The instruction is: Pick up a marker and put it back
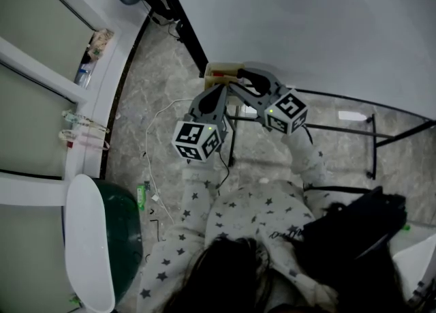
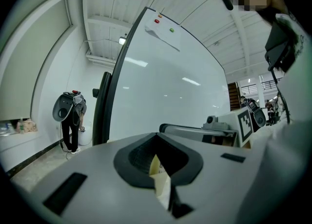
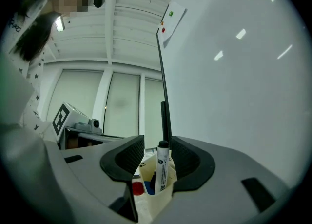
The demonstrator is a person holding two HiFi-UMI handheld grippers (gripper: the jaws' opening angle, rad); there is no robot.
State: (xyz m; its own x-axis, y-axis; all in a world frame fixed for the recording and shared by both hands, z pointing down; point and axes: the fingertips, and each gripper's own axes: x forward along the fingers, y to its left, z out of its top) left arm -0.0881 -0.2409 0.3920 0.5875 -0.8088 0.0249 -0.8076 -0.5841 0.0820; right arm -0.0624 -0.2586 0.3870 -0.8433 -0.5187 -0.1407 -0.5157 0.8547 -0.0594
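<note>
A white marker (image 3: 162,167) with a black cap stands upright in a cream holder (image 3: 157,202) at the foot of the whiteboard (image 1: 306,25). Red and blue caps (image 3: 138,188) show beside it in the holder. My right gripper (image 3: 158,152) is open, one jaw on each side of the marker, with a gap on the marker's left. In the head view the right gripper (image 1: 238,76) and the left gripper (image 1: 221,91) both reach the holder (image 1: 219,69). The left gripper (image 2: 161,169) is closed on a cream corner of the holder (image 2: 162,181).
The whiteboard's black stand legs (image 1: 371,141) run along the floor to the right. A green bin with a white lid (image 1: 119,236) stands at lower left, a black bag (image 1: 354,230) at lower right. Cables (image 1: 153,161) lie on the marble floor.
</note>
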